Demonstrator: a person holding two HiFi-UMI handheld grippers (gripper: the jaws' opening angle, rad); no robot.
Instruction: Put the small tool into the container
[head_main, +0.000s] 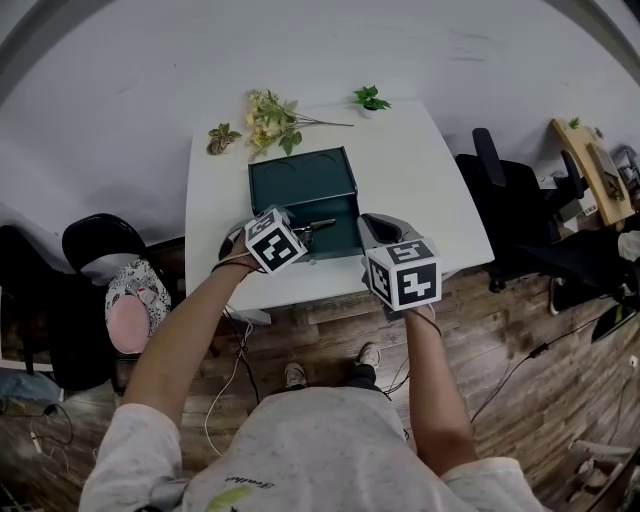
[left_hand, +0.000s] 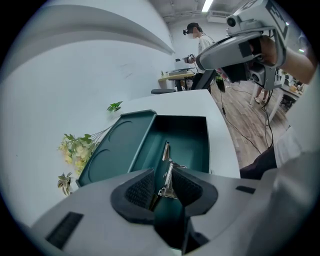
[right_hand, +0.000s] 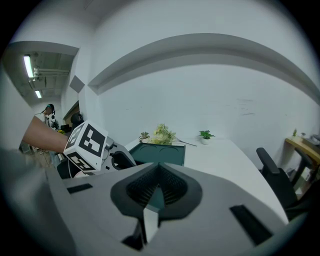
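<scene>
A dark green container lies on the white table, its lid folded back flat and its box showing nothing inside. My left gripper reaches over the box's near wall. A small metal tool sits between its jaws, leaning on the right pad. A gap shows beside the left pad, so the gripper is open. The tool pokes out over the box. My right gripper hovers at the container's right end. In its own view this gripper is shut on nothing.
Artificial flowers, a small succulent and a potted plant lie along the table's far edge. Black chairs stand at the right and left. A person stands far off in the room.
</scene>
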